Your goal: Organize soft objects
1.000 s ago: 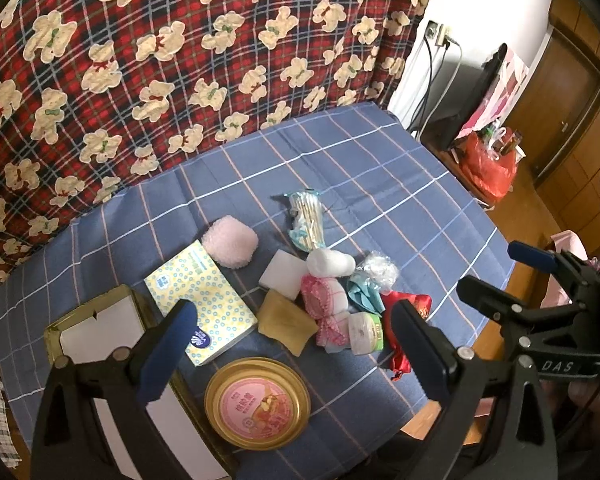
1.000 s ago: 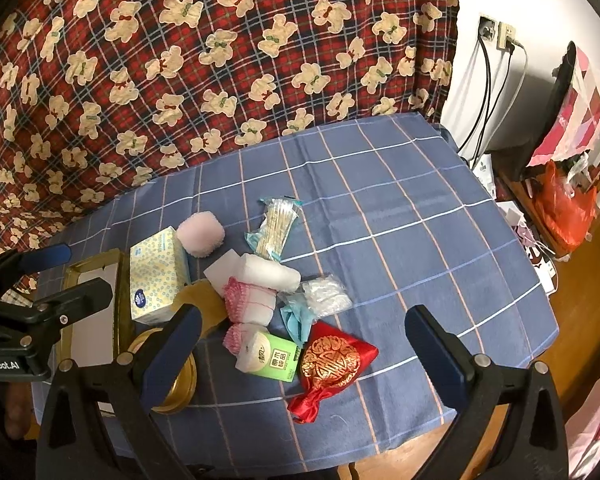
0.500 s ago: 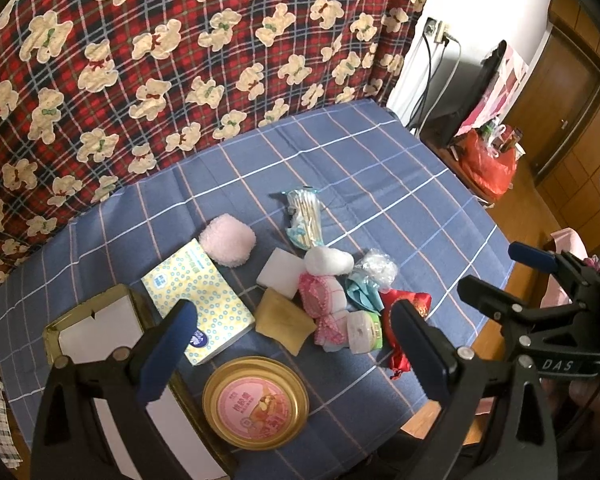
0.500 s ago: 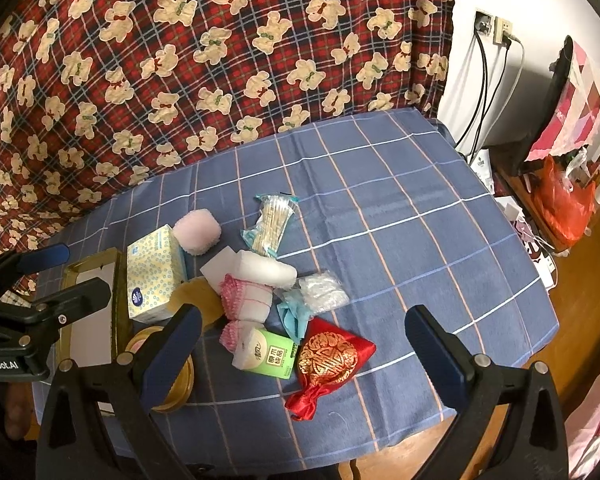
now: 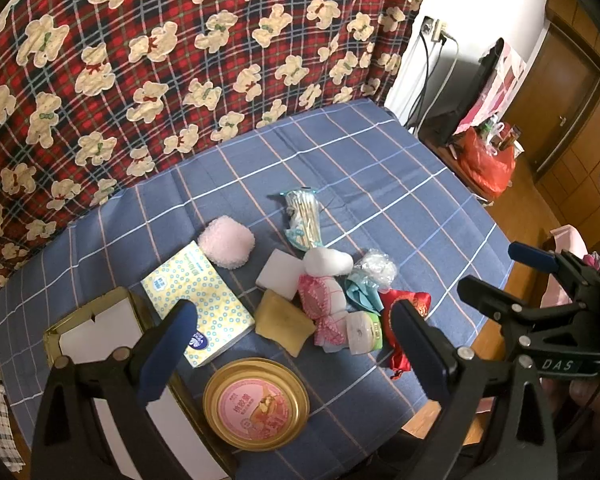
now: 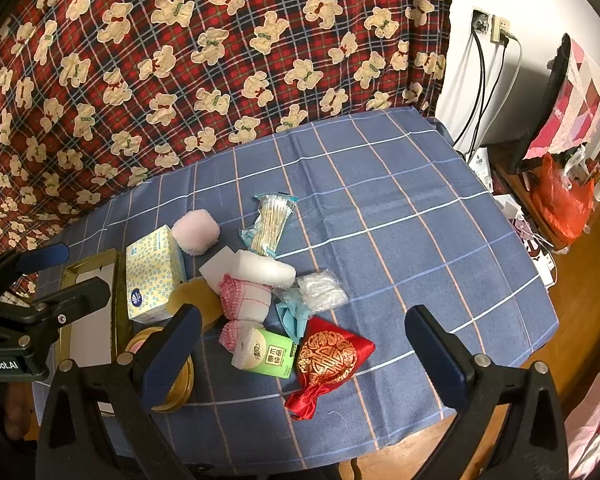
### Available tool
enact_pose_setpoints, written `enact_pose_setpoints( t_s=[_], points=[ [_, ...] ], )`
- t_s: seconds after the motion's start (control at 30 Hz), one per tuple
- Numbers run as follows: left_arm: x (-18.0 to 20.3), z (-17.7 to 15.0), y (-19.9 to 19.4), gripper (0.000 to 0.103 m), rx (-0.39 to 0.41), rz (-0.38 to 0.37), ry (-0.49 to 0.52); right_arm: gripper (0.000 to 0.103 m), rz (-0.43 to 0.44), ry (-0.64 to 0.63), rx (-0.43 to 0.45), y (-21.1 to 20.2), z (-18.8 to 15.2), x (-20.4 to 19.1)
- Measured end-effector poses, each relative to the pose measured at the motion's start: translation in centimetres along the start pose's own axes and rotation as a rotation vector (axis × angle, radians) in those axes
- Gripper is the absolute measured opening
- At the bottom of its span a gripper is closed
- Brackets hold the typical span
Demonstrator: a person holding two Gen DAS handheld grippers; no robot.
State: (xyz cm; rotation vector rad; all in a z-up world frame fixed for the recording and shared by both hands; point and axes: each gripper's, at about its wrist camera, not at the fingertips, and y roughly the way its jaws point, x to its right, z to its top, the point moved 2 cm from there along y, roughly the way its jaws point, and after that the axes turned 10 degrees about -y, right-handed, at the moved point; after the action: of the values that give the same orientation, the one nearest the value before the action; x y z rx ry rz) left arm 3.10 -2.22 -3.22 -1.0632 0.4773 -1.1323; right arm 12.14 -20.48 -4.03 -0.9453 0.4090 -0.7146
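A heap of soft things lies on the blue checked tablecloth (image 6: 400, 216): a pink puff (image 6: 195, 232), a yellow dotted tissue pack (image 6: 152, 276), white sponges (image 6: 259, 268), a pink-trimmed cloth roll (image 6: 245, 300), a green tissue packet (image 6: 265, 352), a red embroidered pouch (image 6: 326, 360), a tan sponge (image 5: 283, 324) and a bag of cotton swabs (image 6: 269, 224). My left gripper (image 5: 291, 348) hovers open above the heap's near side. My right gripper (image 6: 300, 356) also stands open, high over the pouch. Neither holds anything.
A gold rectangular tin (image 5: 87, 328) with a white inside sits at the table's left near corner, a round gold lid (image 5: 255, 404) beside it. A teddy-bear plaid cloth (image 5: 139, 60) hangs behind. A monitor (image 6: 552, 92), cables and an orange bag (image 6: 560, 204) stand to the right.
Both views have shifted slightly, so the objects sit a touch higher in frame. Nothing on the table has moved, and both grippers stay open.
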Motion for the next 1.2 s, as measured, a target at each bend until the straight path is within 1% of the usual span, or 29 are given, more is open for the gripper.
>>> enact_pose_setpoints(
  t_s=[0.3, 0.67, 0.8, 0.9, 0.97, 1.03, 1.1, 1.2],
  points=[
    [0.2, 0.0, 0.0, 0.099, -0.005, 0.002, 0.003, 0.102, 0.0, 0.002, -0.002, 0.1, -0.2, 0.2],
    [0.7, -0.7, 1.6, 0.099, -0.048, 0.008, 0.021, 0.102, -0.01, 0.039, -0.034, 1.1, -1.3, 1.2],
    [0.8, -1.5, 3.5, 0.096, -0.1, 0.022, 0.034, 0.102, -0.02, 0.079, -0.052, 2.0, -2.4, 2.6],
    [1.3, -2.3, 4.9, 0.094, -0.133, 0.031, 0.063, 0.102, -0.022, 0.098, -0.079, 3.3, -3.6, 3.6],
    [2.0, -2.9, 5.7, 0.092, -0.155, 0.019, 0.085, 0.101, -0.01, 0.112, -0.103, 4.4, -4.4, 4.1],
    [2.7, -3.5, 6.8, 0.09, -0.173, 0.029, 0.12, 0.1, 0.012, 0.124, -0.126, 5.7, -5.1, 4.3],
    [3.2, -4.0, 7.5, 0.089, -0.192, 0.024, 0.137, 0.099, 0.026, 0.121, -0.142, 6.8, -5.5, 4.4],
    [3.9, -4.5, 8.6, 0.088, -0.222, 0.039, 0.162, 0.093, 0.051, 0.109, -0.172, 8.6, -6.1, 4.2]
  ],
)
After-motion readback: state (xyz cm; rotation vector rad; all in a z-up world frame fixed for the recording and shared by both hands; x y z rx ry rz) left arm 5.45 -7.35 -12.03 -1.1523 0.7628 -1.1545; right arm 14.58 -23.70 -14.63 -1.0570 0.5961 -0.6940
